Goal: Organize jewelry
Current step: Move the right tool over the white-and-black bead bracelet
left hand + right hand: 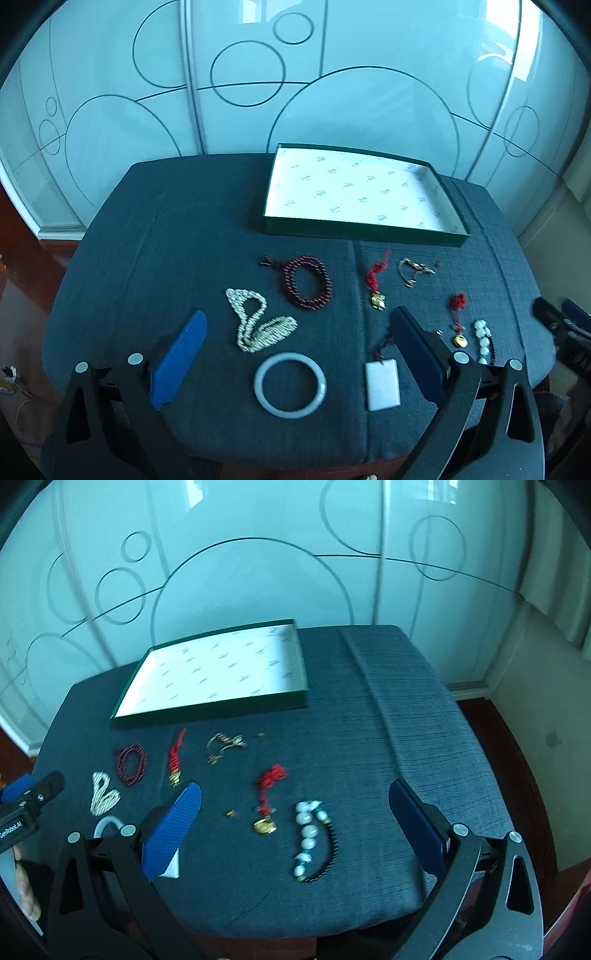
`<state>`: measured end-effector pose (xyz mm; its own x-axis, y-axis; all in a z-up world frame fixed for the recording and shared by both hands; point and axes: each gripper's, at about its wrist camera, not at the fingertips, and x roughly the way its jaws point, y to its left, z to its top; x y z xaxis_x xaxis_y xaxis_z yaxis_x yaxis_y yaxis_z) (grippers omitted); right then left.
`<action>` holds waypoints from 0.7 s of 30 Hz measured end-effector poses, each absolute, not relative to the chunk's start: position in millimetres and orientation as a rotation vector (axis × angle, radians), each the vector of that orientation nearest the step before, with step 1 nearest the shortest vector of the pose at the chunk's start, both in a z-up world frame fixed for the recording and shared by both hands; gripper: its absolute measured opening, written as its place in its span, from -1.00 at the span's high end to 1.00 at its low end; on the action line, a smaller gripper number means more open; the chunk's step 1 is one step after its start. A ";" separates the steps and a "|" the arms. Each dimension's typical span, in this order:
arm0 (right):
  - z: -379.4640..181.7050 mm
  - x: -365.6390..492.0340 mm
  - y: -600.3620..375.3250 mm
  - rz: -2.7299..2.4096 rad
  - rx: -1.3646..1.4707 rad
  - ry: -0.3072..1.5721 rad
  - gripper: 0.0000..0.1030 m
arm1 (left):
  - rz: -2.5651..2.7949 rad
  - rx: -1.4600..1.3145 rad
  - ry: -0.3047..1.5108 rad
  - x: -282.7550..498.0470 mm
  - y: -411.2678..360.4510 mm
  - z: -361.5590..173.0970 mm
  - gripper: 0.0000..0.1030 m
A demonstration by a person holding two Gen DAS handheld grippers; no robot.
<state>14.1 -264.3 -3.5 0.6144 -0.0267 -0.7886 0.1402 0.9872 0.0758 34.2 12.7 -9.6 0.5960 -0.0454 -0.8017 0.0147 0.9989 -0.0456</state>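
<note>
Both grippers are held above the near edge of a tabletop (155,236) covered in dark grey-blue cloth. The left gripper (295,354) is spread wide and grasps nothing; between its blue fingers (181,354) a pale jade bangle (290,385) and a white rectangular pendant (382,385) are seen lying flat. The right gripper (295,834) is likewise released and empty, with a string of white and dark beads (314,843) lying between its fingers.

Further back, a coiled white bead necklace (258,325), a dark red bead bracelet (308,282), a red tassel with a gold charm (377,282), a gold chain piece (412,271) and a second red tassel charm (267,805) are spread apart on the cloth. A shallow green box with a white printed lining (362,192) is set behind them, with nothing in it.

White glossy cupboard doors (240,74) drawn with thin circles stand behind the tabletop, and reddish wooden floor (517,746) is seen to the right. The bangle is largely hidden behind the right gripper's left finger in the right wrist view. Small gold bits on the cloth are too blurred to identify.
</note>
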 end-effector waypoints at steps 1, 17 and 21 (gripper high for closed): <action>-6.5 15.0 -268.8 -0.105 0.143 0.909 -0.96 | -0.030 -0.045 0.937 37.2 16.6 -13.1 -0.92; -88.5 26.7 -268.9 -0.077 0.165 1.097 0.15 | 0.026 -0.051 1.043 53.1 33.8 -73.6 -0.92; -100.0 28.9 -268.1 -0.064 0.179 1.125 0.25 | 0.032 -0.042 1.037 53.5 34.9 -74.7 -0.92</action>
